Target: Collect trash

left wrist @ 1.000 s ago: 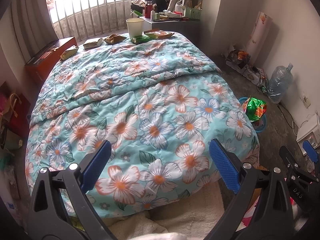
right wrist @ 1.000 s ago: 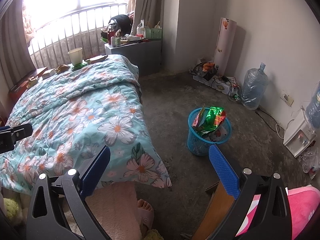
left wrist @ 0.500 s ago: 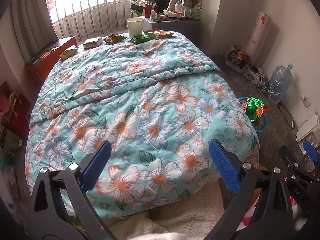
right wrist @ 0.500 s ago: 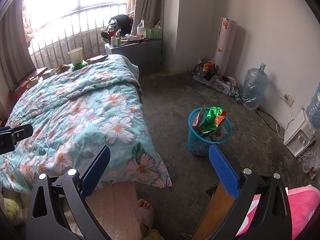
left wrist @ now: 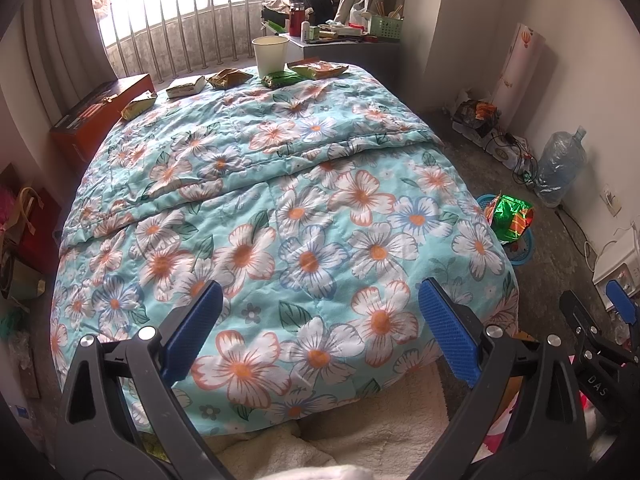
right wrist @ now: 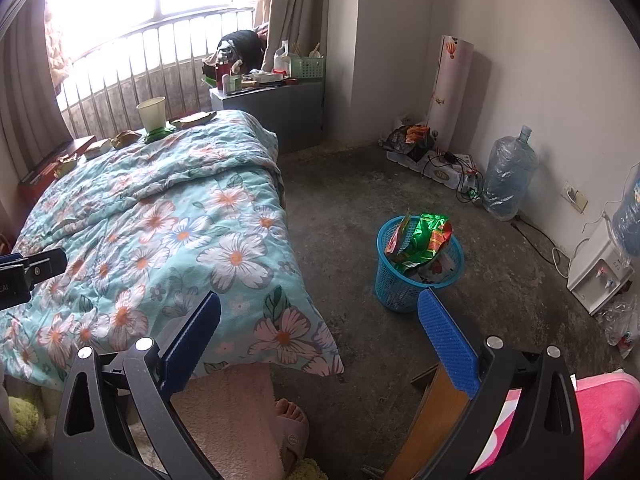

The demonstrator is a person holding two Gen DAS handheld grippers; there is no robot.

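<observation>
Several snack wrappers lie in a row at the far end of the floral quilt: a green one (left wrist: 280, 78), an orange one (left wrist: 318, 69), a brown one (left wrist: 228, 78) and two more at the left (left wrist: 138, 105). A paper cup (left wrist: 270, 55) stands on the green wrapper. A blue trash basket (right wrist: 416, 268) on the floor right of the bed holds shiny wrappers. My left gripper (left wrist: 320, 320) is open and empty over the near end of the bed. My right gripper (right wrist: 320, 332) is open and empty over the bed's near right corner.
A grey cabinet (right wrist: 280, 112) with bottles and a green basket stands beyond the bed. A water jug (right wrist: 508, 176), cables and boxes line the right wall. A red box (left wrist: 96, 116) sits left of the bed. My foot in a slipper (right wrist: 292, 428) is on the floor.
</observation>
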